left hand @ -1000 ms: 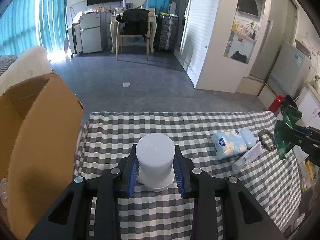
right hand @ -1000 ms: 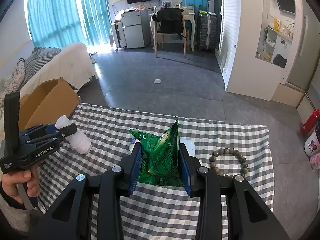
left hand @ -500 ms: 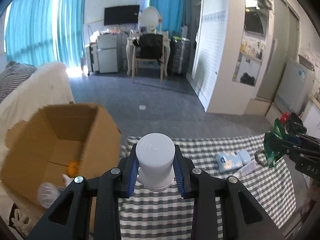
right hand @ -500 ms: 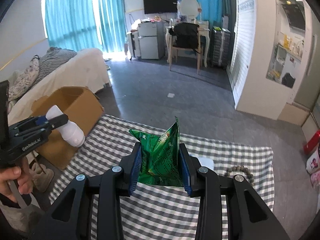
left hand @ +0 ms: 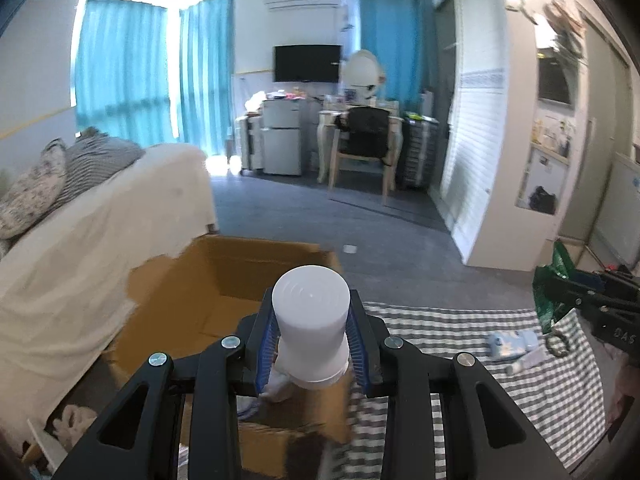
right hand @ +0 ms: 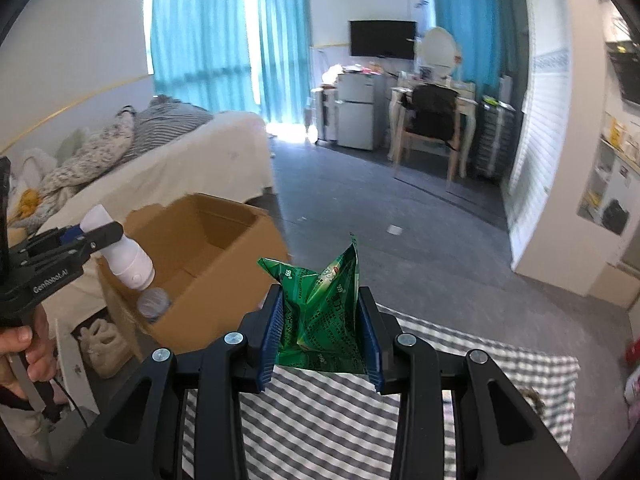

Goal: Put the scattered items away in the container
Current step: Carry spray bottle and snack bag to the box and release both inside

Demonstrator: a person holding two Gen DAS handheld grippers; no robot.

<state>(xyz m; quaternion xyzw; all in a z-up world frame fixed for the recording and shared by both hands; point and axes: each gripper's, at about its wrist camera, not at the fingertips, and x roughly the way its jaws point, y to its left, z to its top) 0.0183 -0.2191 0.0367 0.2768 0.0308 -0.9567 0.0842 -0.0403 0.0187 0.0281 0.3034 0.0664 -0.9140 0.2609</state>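
Note:
My left gripper (left hand: 311, 340) is shut on a white plastic bottle (left hand: 310, 320), held over the open cardboard box (left hand: 192, 280) that stands on the floor left of the table. From the right wrist view the same bottle (right hand: 124, 256) hangs above the box (right hand: 224, 264), tilted, with the left gripper (right hand: 90, 236) around its neck. My right gripper (right hand: 320, 344) is shut on a green snack bag (right hand: 320, 308) above the checked tablecloth (right hand: 320, 420). That bag (left hand: 550, 292) shows at the right edge of the left wrist view. A clear bottle (right hand: 152, 304) lies inside the box.
On the cloth lie a blue-white tissue pack (left hand: 512, 342), a white tube (left hand: 528, 362) and a bead bracelet (left hand: 558, 344). A bed with a white cover (left hand: 100, 232) stands just left of the box. A person's hand (right hand: 20, 344) holds the left gripper's handle.
Both grippers rose and swung left, away from the table toward the box. The white bottle went from above the cloth to above the box opening. The snack bag followed, staying over the cloth.

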